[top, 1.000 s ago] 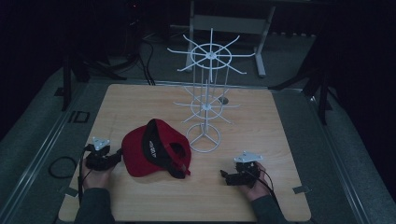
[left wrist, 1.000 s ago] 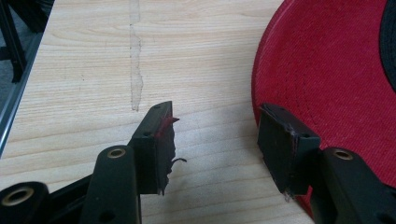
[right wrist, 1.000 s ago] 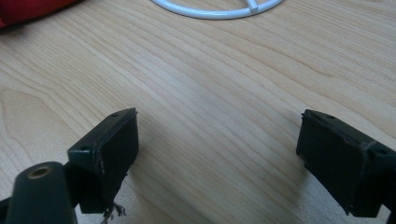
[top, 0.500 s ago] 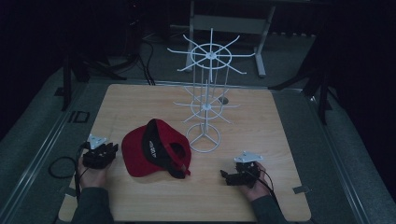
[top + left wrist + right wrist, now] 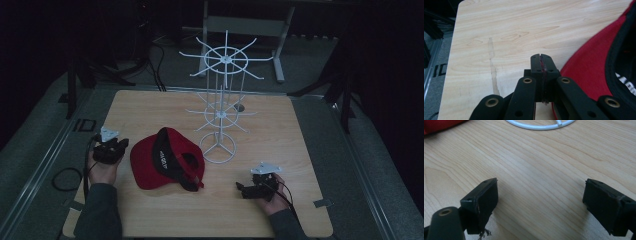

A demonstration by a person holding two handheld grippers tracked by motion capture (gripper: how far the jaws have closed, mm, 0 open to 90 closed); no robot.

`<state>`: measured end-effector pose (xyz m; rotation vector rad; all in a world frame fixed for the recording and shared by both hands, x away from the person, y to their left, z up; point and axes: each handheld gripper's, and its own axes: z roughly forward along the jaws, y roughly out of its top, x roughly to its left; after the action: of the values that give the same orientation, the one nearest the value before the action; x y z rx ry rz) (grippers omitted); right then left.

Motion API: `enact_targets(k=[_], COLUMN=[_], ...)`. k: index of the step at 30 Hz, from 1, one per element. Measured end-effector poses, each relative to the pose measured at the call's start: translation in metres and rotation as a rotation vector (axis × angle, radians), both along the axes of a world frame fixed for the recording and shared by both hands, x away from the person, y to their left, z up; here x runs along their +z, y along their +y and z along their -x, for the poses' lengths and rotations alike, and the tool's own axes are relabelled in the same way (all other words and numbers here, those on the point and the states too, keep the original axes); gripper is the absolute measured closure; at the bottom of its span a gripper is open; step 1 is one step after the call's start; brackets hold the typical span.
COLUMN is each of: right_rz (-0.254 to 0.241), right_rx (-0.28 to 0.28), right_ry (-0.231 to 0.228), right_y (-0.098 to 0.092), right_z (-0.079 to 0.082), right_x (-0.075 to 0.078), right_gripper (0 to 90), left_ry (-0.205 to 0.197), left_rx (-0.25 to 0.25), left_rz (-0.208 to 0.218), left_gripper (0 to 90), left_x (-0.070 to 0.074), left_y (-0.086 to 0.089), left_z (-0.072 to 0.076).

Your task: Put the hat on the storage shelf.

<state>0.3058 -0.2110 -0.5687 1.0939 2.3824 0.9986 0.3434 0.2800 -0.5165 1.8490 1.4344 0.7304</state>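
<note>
Red cap [image 5: 167,160] lies on the table [image 5: 300,150], by the white rack's [image 5: 222,90] base, between both hands. Left gripper [image 5: 541,60], just beside the cap, has just closed, jaws together, nothing between. Right gripper [image 5: 540,202] waits spread wide, likely ready to assist.

Red cap [image 5: 167,162] with black lining, upside down on the table, left of centre.

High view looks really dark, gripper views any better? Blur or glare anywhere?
High view: dim, surroundings near black, yet red cap and white rack readable. Left gripper view: bright, table grain sharp, near linkage of the left gripper soft. Right gripper view: evenly lit, no glare, right gripper pads slightly soft.
</note>
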Motion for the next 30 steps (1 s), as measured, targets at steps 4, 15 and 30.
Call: enact_targets(k=[4,15,30], right_rz=[0.000,0.000,0.000], right_rx=[0.000,0.000,0.001], right_ry=[0.000,0.000,-0.003], right_y=[0.000,0.000,0.000], right_z=[0.000,0.000,0.000], right_x=[0.000,0.000,0.000], right_gripper=[12.8,12.8,12.8], left_ry=[0.014,0.061,0.116], left_rx=[-0.020,-0.117,-0.237], left_rz=[0.007,-0.013,-0.040], left_gripper=[90.0,89.9,85.5], left_x=[0.000,-0.002,-0.020], left_y=[-0.004,-0.010,-0.033], left_z=[-0.007,0.003,0.039])
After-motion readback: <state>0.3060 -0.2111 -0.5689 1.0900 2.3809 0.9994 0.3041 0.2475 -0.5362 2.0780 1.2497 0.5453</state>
